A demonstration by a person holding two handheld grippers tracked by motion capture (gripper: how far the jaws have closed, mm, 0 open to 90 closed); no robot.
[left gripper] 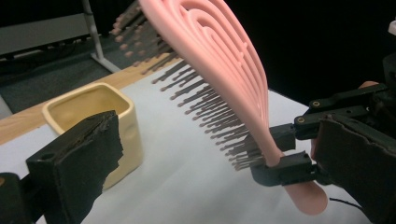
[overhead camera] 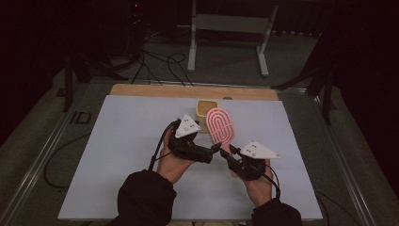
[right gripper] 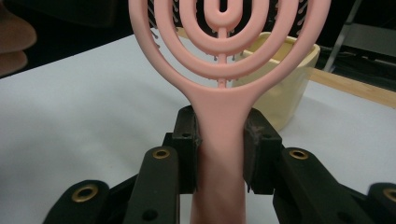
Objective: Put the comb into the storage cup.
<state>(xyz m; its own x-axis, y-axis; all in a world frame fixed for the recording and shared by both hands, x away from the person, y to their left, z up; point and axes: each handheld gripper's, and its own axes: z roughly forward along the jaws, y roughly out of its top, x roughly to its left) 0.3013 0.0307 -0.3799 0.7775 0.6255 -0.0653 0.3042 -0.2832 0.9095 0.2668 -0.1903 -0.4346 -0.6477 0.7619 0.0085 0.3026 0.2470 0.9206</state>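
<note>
The right gripper is holding the pink hairbrush aloft, jaws clamped on its handle, just ahead of the left gripper with jaws apart; lowering it into the yellow cup beyond probably remains.

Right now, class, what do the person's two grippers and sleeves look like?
Both the left gripper and right gripper are black, with blocky jaws and brass-coloured rivets, each topped by a pale grey three-cornered plate and trailing a black cable. The sleeves are dark.
</note>
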